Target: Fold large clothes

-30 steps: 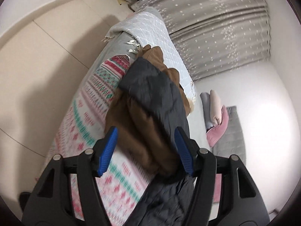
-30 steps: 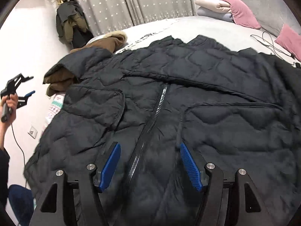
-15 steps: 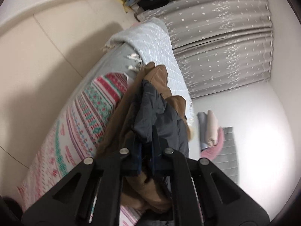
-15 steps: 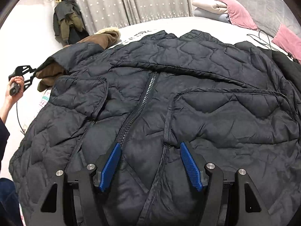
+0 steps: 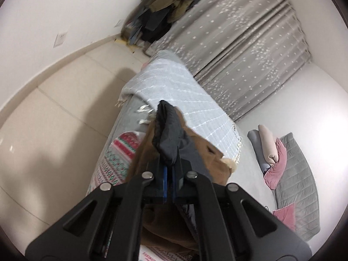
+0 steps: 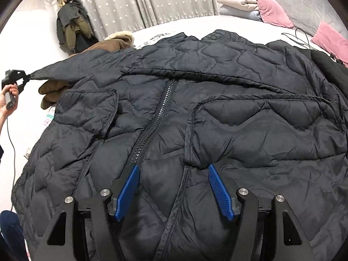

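Observation:
A large black quilted jacket [image 6: 217, 113] lies front up on the bed, its zipper [image 6: 152, 126] running down the middle. My right gripper [image 6: 174, 187] is open just above the jacket's lower front, one finger by the zipper. My left gripper [image 5: 168, 180] is shut on the end of the jacket's sleeve [image 5: 168, 134], which sticks up between the fingers. In the right wrist view the left gripper [image 6: 15, 78] holds that sleeve [image 6: 65, 69] pulled out taut at the far left.
A brown coat [image 6: 104, 45] lies under the jacket at the bed's left side, also in the left wrist view [image 5: 208, 152]. Pink and grey pillows [image 6: 269, 10] sit at the bed's head. Clothes hang [image 6: 71, 28] by the curtain. A patterned blanket [image 5: 115, 163] and tiled floor [image 5: 54, 119] lie below.
My left gripper closed on the jacket's sleeve end and pulled it outward, stretching the sleeve. My right gripper moved lower over the jacket front and stayed open.

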Demonstrator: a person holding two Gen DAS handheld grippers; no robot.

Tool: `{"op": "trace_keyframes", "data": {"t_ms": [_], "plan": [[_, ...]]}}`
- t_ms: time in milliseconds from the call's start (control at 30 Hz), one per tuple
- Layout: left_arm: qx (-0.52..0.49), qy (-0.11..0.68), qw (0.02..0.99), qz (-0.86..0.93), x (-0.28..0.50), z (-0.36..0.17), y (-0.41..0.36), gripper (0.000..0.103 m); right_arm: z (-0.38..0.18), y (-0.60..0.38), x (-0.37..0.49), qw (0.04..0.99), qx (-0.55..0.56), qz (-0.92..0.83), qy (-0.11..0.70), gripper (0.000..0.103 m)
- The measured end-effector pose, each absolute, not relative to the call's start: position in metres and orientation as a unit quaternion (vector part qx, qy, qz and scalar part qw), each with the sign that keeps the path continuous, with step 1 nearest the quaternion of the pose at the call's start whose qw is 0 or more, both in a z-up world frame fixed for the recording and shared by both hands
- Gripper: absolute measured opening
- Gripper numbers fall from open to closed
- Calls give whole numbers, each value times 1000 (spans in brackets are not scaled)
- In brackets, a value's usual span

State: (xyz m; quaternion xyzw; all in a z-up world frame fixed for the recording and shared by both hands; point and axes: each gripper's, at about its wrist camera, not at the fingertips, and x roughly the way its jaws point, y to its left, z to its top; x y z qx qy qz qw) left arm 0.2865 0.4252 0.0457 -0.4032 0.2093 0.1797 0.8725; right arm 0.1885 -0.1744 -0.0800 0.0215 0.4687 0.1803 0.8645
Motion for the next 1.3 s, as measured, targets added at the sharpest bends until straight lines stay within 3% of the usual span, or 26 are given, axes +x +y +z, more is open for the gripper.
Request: {"op": "trace_keyframes", "data": {"t_ms": [400, 633, 867, 1300], "plan": [[-309, 145, 938, 52, 304, 161, 292, 4, -59, -206, 192, 861, 123, 205, 450, 67], [-260, 155, 952, -52, 327, 185, 174, 4, -47, -236, 193, 867, 168, 184, 431, 67], [-204, 217, 948, -112, 361, 144, 53, 4, -40, -275, 197, 874, 211, 150, 411, 67], [-119, 404, 896, -140, 400, -14, -102, 8, -45, -321, 202, 862, 278, 112, 410, 67]]}}
